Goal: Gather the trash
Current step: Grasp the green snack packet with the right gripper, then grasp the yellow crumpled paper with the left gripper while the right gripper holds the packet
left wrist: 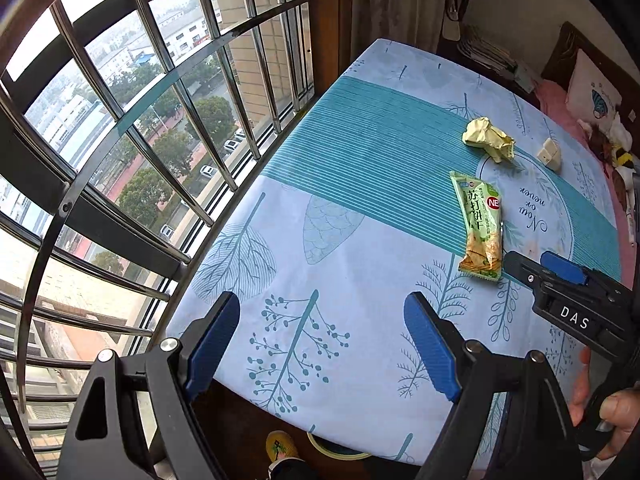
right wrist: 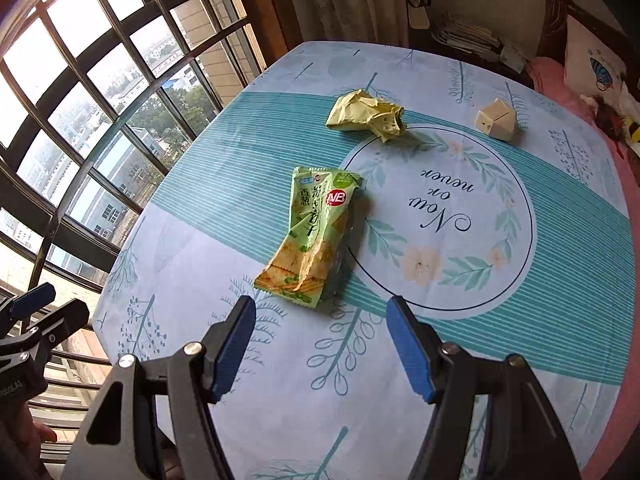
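A green cracker wrapper (right wrist: 312, 240) lies flat on the blue patterned tablecloth (right wrist: 280, 380), just beyond my right gripper (right wrist: 320, 328), which is open with nothing between its blue pads. Further back sit a crumpled yellow paper ball (right wrist: 366, 114) and a small cream folded carton (right wrist: 496, 120). My left gripper (left wrist: 322, 328) is open and empty over the table's near left part. In the left wrist view the wrapper (left wrist: 480, 228), the paper ball (left wrist: 488, 138) and the carton (left wrist: 549, 153) lie to the right, and the right gripper's fingers (left wrist: 560, 270) come in beside the wrapper.
A barred window (left wrist: 140, 140) runs along the table's left side. A bed with a pink sheet and a pillow (right wrist: 592, 68) borders the right. A stack of papers (right wrist: 468, 36) lies behind the table. A yellow-rimmed bin (left wrist: 340, 450) shows below the table's near edge.
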